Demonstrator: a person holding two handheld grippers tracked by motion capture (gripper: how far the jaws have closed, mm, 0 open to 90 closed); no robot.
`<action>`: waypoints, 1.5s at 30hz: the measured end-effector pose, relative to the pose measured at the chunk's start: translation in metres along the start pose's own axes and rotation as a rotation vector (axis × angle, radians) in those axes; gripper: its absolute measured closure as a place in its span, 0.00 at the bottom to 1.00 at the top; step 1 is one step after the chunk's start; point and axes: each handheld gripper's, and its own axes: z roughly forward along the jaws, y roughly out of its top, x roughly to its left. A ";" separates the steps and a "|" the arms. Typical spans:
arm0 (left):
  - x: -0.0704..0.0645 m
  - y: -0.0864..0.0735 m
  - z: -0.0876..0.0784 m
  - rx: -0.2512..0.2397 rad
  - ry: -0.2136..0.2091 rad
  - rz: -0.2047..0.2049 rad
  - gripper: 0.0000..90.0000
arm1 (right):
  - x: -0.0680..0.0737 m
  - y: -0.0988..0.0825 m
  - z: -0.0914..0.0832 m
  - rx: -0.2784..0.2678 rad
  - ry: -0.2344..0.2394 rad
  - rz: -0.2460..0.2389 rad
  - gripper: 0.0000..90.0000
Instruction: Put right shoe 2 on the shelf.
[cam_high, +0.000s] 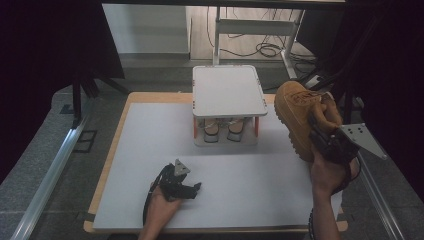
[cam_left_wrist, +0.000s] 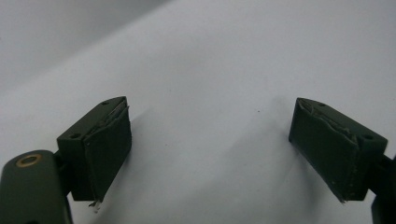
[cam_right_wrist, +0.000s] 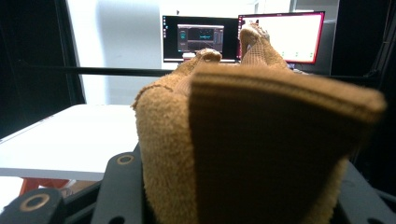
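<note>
My right claw (cam_high: 320, 134) grips the tan boot (cam_high: 298, 112) by its heel, lifted beside the white rack (cam_high: 229, 91) for shelving, while my left claw (cam_high: 192, 189) rests open on the table (cam_high: 150, 150).

The left gripper (cam_high: 192, 188) is held low by the left hand (cam_high: 162, 202), jaws pointing to the right in the high view and standing wide apart with nothing between them. The right gripper (cam_high: 320, 135) is held raised at the right side by the right hand (cam_high: 327, 172), forearm stretched forward, its jaws closed on a boot (cam_high: 300, 112)
</note>
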 end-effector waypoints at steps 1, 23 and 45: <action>0.000 0.000 0.000 0.000 0.000 0.000 0.15 | 0.001 0.001 0.000 0.000 0.001 0.001 0.56; 0.000 0.000 0.000 -0.001 -0.001 0.000 0.15 | 0.029 0.016 0.022 -0.011 0.069 -0.009 0.56; 0.000 0.000 0.000 -0.001 -0.001 0.000 0.15 | 0.080 0.018 0.057 -0.023 0.150 -0.018 0.56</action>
